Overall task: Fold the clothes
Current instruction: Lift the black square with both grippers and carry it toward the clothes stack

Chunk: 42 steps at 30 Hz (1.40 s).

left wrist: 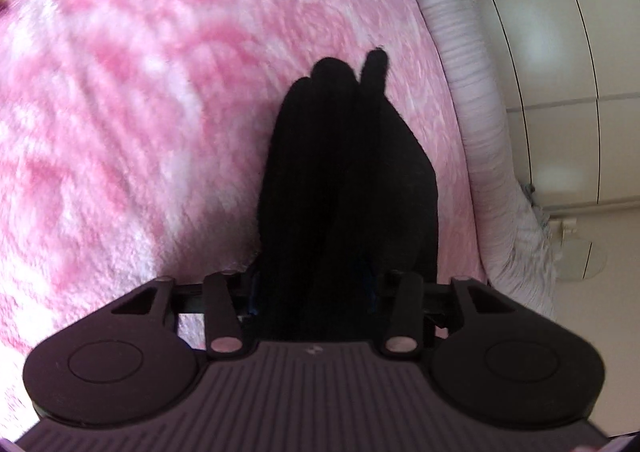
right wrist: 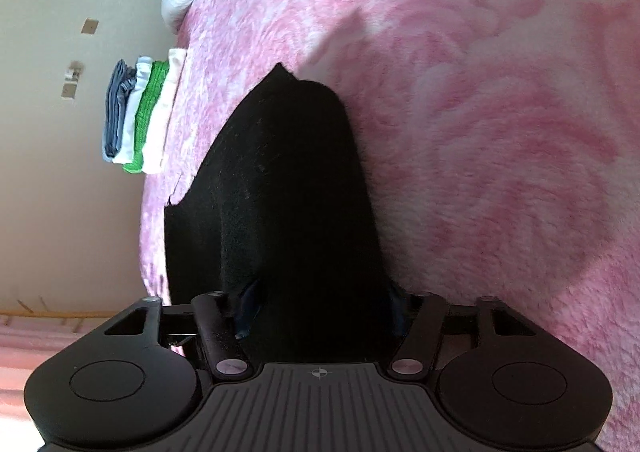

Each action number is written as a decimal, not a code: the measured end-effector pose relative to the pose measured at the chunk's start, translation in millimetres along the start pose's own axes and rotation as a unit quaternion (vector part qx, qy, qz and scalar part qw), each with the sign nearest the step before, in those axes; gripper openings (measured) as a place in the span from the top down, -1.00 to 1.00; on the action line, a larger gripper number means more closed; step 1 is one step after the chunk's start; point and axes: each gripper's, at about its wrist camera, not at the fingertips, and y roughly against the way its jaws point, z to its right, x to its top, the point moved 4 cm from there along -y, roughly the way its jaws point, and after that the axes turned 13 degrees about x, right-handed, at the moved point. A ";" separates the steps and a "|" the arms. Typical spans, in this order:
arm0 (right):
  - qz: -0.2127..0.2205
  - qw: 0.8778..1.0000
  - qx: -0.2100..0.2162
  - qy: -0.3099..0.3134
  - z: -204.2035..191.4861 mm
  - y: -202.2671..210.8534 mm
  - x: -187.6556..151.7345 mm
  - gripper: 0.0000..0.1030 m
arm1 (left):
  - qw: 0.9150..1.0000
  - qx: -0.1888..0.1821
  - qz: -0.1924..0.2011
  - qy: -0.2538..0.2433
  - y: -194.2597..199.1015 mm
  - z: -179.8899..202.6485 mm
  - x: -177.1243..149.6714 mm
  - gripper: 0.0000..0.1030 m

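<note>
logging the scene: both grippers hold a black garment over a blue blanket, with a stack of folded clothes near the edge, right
Not quite: the blanket is pink, not blue, as both wrist views show. The rest stands: the left gripper and the right gripper each appear shut on the black garment, and the stack of folded clothes sits near the edge in the right wrist view.

Pink fleece bed [left wrist: 160, 112], white wardrobe [left wrist: 560, 72]

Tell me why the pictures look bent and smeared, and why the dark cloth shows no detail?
Left wrist view: fisheye lens bows the wardrobe doors; the pink blanket is smeared by motion blur. Both views: the black garment is an underexposed, featureless mass hiding the claw fingers. Right wrist view: sharper, with a soft shadow lying across the blanket.
</note>
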 end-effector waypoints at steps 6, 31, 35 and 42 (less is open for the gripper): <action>0.016 1.000 0.005 -0.001 -19.7 1.2 -17.6 0.21 | 0.999 -0.013 -0.018 -0.032 28.5 12.6 1.9 0.41; 0.025 0.995 0.088 0.032 -238.2 24.6 -98.1 0.21 | 0.992 -0.035 0.110 -0.048 305.2 73.7 -14.2 0.42; 0.026 0.993 0.101 0.045 -269.5 -6.9 -91.1 0.21 | 0.989 -0.040 0.132 -0.054 329.3 60.8 24.4 0.42; 0.041 0.991 0.114 0.049 -316.0 -89.9 -75.9 0.21 | 0.989 -0.045 0.114 -0.077 355.6 3.3 143.0 0.42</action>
